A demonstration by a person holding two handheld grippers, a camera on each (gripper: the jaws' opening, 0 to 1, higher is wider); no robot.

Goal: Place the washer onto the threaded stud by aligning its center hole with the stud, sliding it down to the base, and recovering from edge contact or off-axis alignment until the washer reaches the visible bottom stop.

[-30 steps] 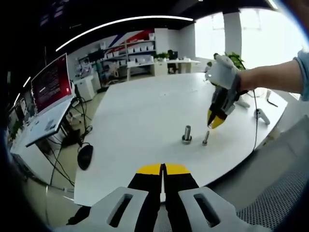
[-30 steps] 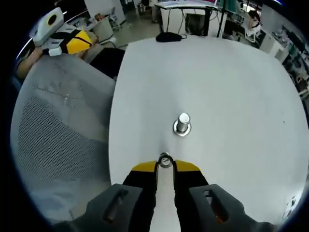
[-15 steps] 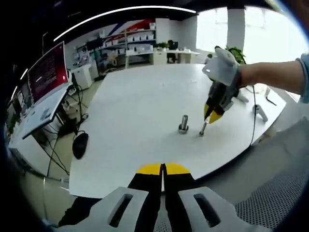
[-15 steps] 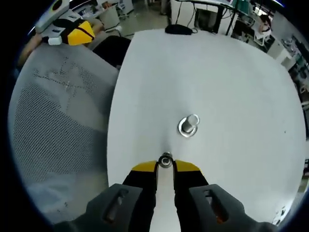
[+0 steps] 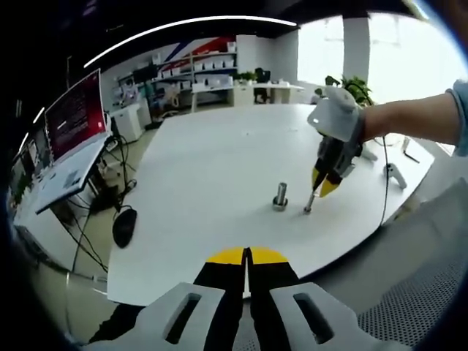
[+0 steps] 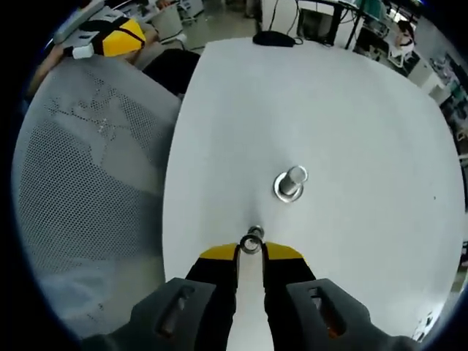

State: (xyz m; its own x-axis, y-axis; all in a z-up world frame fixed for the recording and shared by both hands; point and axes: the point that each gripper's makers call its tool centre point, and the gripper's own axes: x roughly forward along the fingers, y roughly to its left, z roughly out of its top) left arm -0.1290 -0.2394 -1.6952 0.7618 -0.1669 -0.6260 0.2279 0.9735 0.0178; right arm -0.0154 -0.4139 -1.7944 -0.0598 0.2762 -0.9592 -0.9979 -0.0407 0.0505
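We see a small silver metal washer (image 6: pixel 251 242) pinched between the yellow tips of the right claw (image 6: pixel 251 251) — it sits at the head of a thin silver pin (image 5: pixel 308 203) that reaches down to the big white round bench (image 6: pixel 351 131). In the left gripper view, that pin stands tilted, with its low end touching the bench top. Just beside it stands the short silver threaded stud with a wide round base (image 6: pixel 289 184), upright on the bench. The washer is near the stud but not on it.

The left claw (image 5: pixel 247 255) is pressed shut with nothing in it — its yellow tips meet above the near edge of the bench. A person's hand (image 5: pixel 387 117) holds the right claw from the right side.

A grey mesh chair back (image 6: pixel 88 190) is beside the bench. A black computer mouse (image 5: pixel 123 227) lies on the floor.
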